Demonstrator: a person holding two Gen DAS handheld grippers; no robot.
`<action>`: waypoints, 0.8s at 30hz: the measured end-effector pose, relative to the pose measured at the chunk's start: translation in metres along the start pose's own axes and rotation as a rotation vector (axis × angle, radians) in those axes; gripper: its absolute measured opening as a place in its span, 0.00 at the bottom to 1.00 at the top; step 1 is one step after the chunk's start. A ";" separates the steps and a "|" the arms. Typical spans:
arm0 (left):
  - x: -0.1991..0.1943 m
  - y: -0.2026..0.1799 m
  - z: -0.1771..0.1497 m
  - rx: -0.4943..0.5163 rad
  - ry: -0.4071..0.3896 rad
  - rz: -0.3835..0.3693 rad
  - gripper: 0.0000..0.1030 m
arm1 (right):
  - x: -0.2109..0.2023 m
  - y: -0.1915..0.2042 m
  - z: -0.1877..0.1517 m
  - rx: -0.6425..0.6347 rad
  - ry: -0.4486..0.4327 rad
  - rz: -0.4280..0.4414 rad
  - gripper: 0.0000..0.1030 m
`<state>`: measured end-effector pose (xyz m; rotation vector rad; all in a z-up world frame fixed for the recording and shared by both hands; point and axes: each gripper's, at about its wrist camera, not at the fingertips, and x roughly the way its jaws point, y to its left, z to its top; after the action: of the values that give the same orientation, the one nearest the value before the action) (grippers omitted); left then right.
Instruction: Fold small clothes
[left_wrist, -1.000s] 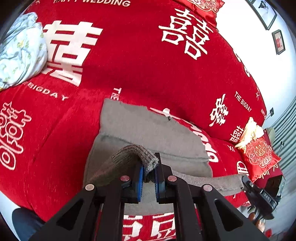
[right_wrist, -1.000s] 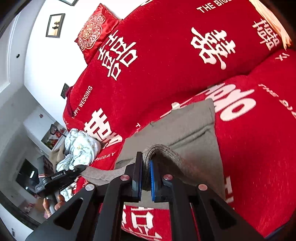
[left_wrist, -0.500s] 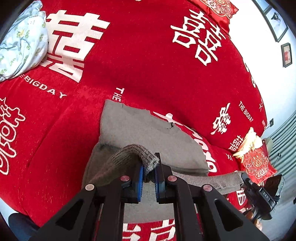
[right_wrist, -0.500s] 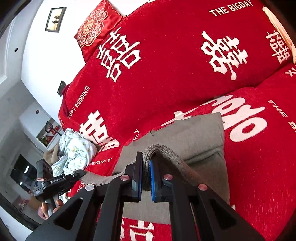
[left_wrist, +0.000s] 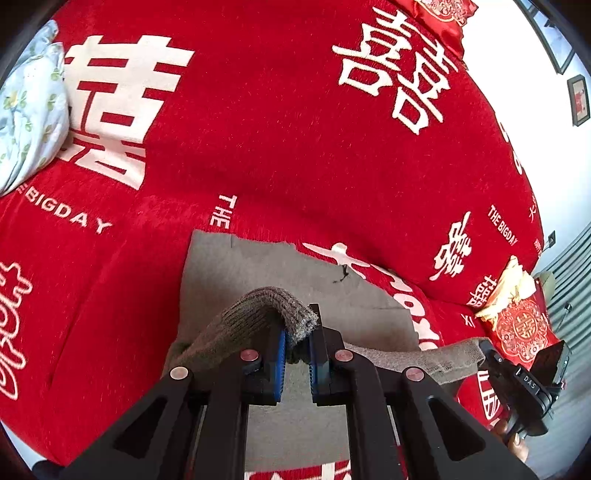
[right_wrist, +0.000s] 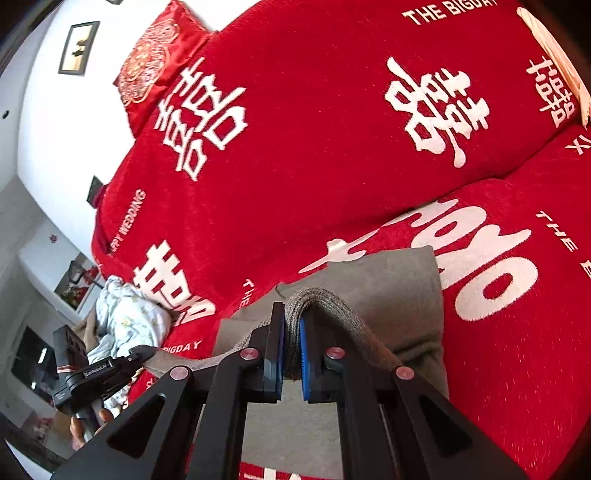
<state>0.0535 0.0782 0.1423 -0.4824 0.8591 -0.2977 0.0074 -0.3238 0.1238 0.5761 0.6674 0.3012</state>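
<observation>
Both sets of jaws are clamped on the ribbed hem of the grey garment (left_wrist: 295, 280): the left gripper (left_wrist: 296, 345) at one corner, the right gripper (right_wrist: 291, 345) at the other. The garment's far half lies flat on the red sofa cover (left_wrist: 280, 147), near its front edge; the hem fold appears only half made, not yet laid down.

Grey knitted garment (left_wrist: 295, 280) lies on a red sofa cover (left_wrist: 280, 155) with white lettering; pale floral cloth (left_wrist: 29, 110) at ten o'clock.

The grey garment (left_wrist: 295, 288) near edge is hidden behind the jaws.
</observation>
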 end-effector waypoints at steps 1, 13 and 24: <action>0.004 -0.001 0.003 0.001 0.002 0.000 0.11 | 0.003 -0.001 0.002 0.002 0.001 -0.006 0.07; 0.059 -0.008 0.041 0.030 0.042 0.045 0.11 | 0.052 -0.017 0.037 0.037 0.018 -0.067 0.07; 0.156 0.024 0.053 -0.009 0.161 0.128 0.11 | 0.135 -0.057 0.046 0.077 0.120 -0.185 0.07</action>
<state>0.1936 0.0454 0.0578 -0.4141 1.0443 -0.2172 0.1430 -0.3289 0.0529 0.5686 0.8450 0.1383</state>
